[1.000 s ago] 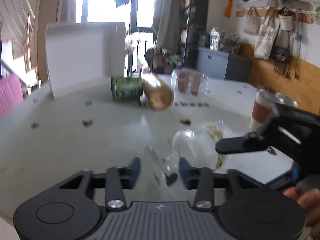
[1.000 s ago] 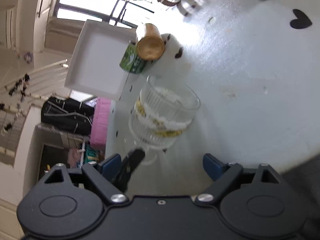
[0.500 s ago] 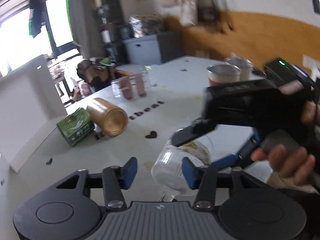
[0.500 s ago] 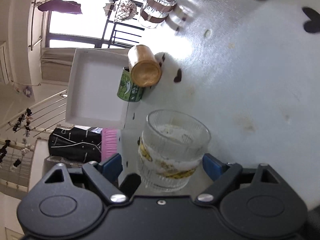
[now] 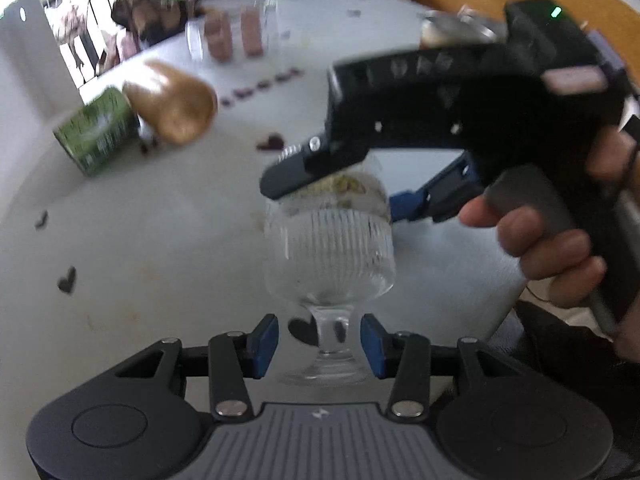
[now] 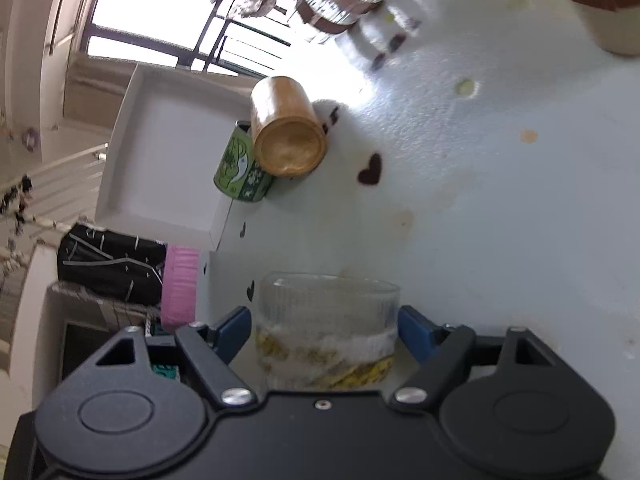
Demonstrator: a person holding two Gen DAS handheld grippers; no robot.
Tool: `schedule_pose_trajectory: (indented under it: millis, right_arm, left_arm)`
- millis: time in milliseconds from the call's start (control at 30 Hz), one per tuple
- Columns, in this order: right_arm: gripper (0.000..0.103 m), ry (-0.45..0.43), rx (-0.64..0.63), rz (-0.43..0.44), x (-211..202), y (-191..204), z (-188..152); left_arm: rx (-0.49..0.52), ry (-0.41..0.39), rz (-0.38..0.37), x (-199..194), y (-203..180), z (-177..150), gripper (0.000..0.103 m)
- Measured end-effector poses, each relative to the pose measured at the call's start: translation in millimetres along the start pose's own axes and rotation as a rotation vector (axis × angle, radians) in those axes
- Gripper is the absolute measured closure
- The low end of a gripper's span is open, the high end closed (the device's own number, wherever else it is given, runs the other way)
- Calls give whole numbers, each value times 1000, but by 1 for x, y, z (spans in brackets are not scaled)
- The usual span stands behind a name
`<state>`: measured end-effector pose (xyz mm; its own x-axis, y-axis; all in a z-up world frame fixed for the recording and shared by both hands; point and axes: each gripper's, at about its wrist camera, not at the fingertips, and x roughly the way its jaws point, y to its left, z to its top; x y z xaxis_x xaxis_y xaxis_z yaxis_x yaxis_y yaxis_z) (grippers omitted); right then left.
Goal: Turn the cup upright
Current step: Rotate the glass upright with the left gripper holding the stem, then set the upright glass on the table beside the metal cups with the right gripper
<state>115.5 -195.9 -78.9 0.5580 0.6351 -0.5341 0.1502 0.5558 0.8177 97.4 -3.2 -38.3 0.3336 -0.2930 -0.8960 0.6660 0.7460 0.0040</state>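
A clear ribbed stemmed glass cup [image 5: 332,252] with a yellow patterned band stands upright, its foot on the white table [image 5: 140,240]. My left gripper [image 5: 319,340] is open, its blue pads on either side of the stem without touching it. My right gripper [image 6: 324,330] is shut on the cup's bowl [image 6: 326,328] near the rim; it shows in the left wrist view [image 5: 460,120] coming in from the right, held by a hand.
A gold cup [image 5: 172,106] and a green can [image 5: 98,134] lie on their sides at the back left. A glass jar [image 5: 236,34] lies further back. A white tray [image 6: 160,152] stands behind them. Paper cups [image 5: 452,28] stand at the back right.
The cup has turned from lying tilted to standing upright on its foot. My right gripper has closed in on its bowl. My left gripper now straddles the stem.
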Motion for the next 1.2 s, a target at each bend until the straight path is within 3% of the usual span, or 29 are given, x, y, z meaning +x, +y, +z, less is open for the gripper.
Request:
schedule_pose_trajectory:
  millis: [33,100,133,167,333,400,500,600,700,933,1100,1200]
  right_arm:
    - [21,10,-3,-6,1,2,1]
    - [21,30,-2,-11,3,2,3]
    - [21,35,5,-10,3,2,4]
    - [21,41,11,-7,4,1,6]
    - [20,64,-9,4,7,2,7]
    - [27,59,-47,-2,6,5,5]
    - [27,9,-124,22,-4,10,2]
    - [28,-103,-309,15,-31,29,-7]
    - [29,-205,-500,-42,-60,43,-20]
    - [29,-386,-760,-184,-126,32,-38]
    - [29,-478,-874,-319,-162,13,-46]
    - [29,-520,-914,-413,-176,-2,-46]
  left_arm:
    - [-4,12,-2,3,0,0,59]
    - [0,21,9,8,-4,-1,71]
    - [6,25,22,10,-5,-1,82]
    - [6,20,26,10,-6,-2,85]
    - [10,-18,56,5,-13,-9,84]
    - [-3,-42,62,4,-16,-12,85]
    - [-35,-129,55,1,-20,-14,86]
    - [-87,-231,-8,0,-26,-14,86]
    - [-122,-309,-123,5,-36,-11,85]
    - [-127,-500,-312,28,-91,1,83]
    - [-122,-534,-358,46,-123,13,74]
    - [-135,-515,-376,58,-130,23,71]
